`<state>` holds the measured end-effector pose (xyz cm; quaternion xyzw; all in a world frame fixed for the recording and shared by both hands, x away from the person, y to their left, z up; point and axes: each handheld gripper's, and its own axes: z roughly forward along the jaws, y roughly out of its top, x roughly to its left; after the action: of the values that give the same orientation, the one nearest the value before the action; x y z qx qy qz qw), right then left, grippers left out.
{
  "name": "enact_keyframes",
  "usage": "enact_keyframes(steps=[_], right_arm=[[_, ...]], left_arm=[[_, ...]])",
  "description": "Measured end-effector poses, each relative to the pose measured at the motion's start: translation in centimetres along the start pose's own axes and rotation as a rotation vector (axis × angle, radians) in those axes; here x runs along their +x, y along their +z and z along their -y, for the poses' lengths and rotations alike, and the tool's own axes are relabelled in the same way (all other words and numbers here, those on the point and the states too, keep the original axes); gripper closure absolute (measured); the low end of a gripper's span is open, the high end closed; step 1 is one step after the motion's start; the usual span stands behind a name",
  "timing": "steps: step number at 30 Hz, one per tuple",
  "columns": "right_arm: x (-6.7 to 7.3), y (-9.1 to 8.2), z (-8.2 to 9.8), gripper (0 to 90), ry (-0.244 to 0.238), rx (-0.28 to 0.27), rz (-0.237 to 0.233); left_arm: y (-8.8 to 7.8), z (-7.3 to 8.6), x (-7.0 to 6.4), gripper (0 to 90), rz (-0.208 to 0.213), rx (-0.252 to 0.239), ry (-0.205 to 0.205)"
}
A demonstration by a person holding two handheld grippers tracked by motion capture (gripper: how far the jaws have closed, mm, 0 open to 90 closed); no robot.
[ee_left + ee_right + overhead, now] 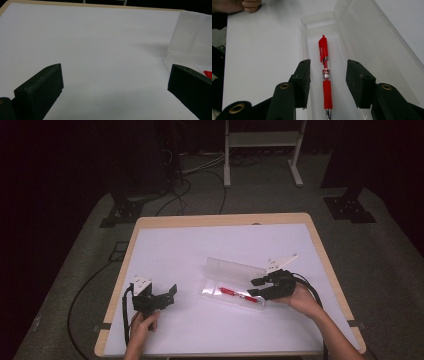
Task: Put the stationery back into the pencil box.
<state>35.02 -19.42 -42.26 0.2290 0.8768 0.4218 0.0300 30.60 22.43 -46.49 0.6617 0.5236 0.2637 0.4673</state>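
We find no readable text anywhere. Red pen (325, 75) carries small printed band mid-barrel, at 12 o'clock from grip, too blurred for us to read.

The person's left hand (143, 322) is coming in from the bottom edge and holding the left gripper (170, 296) low over the surface, its jaws standing wide apart and pointing toward the right side. The right forearm (336, 335) is reaching in from the lower right, with the right hand (299, 297) gripping the right gripper (256, 287), which is pointing left. In the right gripper view its two jaws are standing parted, not touching each other or clamping anything.
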Motion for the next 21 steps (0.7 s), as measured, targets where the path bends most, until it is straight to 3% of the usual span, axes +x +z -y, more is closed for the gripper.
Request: enact_keyframes(steps=[21], right_arm=[[-0.1, -2.4, 0.9, 48.9, 0.027, -0.023, 0.011]], left_arm=[[0.0, 0.0, 0.0, 0.0, 0.000, 0.002, 0.006]])
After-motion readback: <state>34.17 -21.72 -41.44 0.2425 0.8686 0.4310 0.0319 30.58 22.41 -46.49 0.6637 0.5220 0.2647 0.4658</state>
